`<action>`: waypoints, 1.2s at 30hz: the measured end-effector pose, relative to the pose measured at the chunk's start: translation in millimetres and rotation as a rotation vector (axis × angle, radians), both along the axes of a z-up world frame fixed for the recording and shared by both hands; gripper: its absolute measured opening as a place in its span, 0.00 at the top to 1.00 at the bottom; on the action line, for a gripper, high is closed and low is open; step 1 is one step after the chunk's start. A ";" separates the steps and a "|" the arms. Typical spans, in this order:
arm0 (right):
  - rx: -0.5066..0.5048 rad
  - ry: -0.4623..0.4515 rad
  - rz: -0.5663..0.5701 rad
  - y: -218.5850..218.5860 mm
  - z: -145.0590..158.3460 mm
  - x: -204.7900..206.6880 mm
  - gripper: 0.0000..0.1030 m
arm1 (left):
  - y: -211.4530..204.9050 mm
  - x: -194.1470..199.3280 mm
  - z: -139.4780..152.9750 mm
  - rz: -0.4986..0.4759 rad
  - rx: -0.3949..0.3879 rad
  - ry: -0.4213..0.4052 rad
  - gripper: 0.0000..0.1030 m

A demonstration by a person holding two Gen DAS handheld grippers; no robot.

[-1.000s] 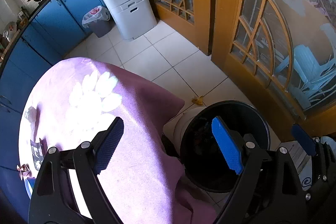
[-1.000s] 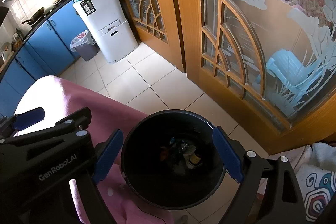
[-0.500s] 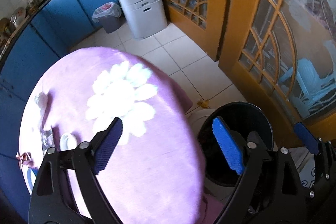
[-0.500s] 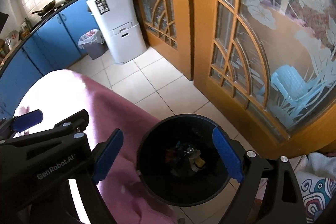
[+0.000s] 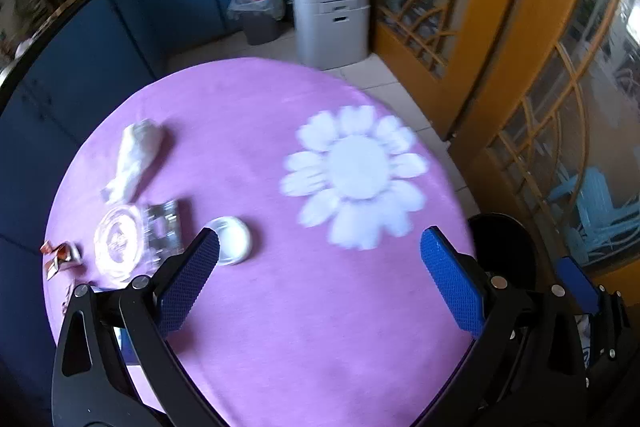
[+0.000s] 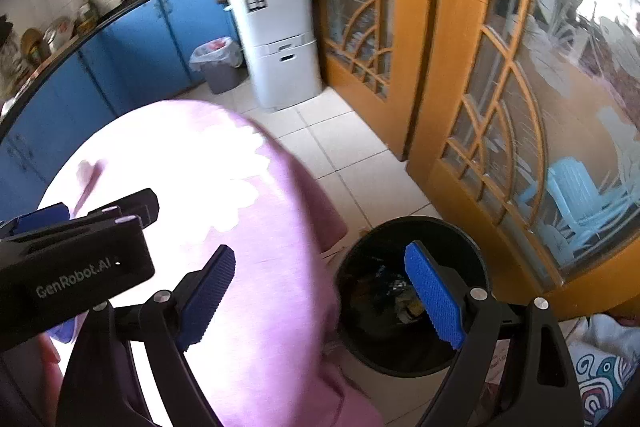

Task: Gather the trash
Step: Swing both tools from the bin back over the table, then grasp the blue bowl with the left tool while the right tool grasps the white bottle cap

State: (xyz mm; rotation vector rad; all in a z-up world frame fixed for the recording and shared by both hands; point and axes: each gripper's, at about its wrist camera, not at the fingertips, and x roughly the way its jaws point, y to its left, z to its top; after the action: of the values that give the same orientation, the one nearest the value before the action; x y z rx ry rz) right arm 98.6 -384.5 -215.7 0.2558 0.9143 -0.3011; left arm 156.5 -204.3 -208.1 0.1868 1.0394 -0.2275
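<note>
At the left of the frame, beyond the left claw (image 5: 319, 269), just opened wide and empty, trash clusters on the worktop (image 5: 280, 327): white cup (image 5: 231, 239) nearest; the right claw (image 6: 320, 297), empty and agape, hangs nearer the black bin (image 6: 376, 343).

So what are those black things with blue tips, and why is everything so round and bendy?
They are two grabbing tools that a person holds, one per hand. Each carries a wide-eyed camera, which bends the picture. One picture looks past the left tool, the other past the right tool. Both are open, holding nothing; the left one's jaws have just been opening. On the purple round table lie a crumpled white wrapper, a clear plastic lid and a small white cup. The black trash bin stands on the floor beside it.
</note>
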 end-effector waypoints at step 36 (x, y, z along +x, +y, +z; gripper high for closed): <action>-0.245 0.029 0.443 186.6 -36.9 49.6 0.18 | 208.9 -33.4 -47.9 0.363 -0.053 0.074 0.17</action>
State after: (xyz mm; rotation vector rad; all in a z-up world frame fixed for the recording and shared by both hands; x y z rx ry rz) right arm 148.2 -197.9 -252.5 -0.1782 0.9274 -0.0040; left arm 123.1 4.6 -256.0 -0.0603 1.1200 0.0680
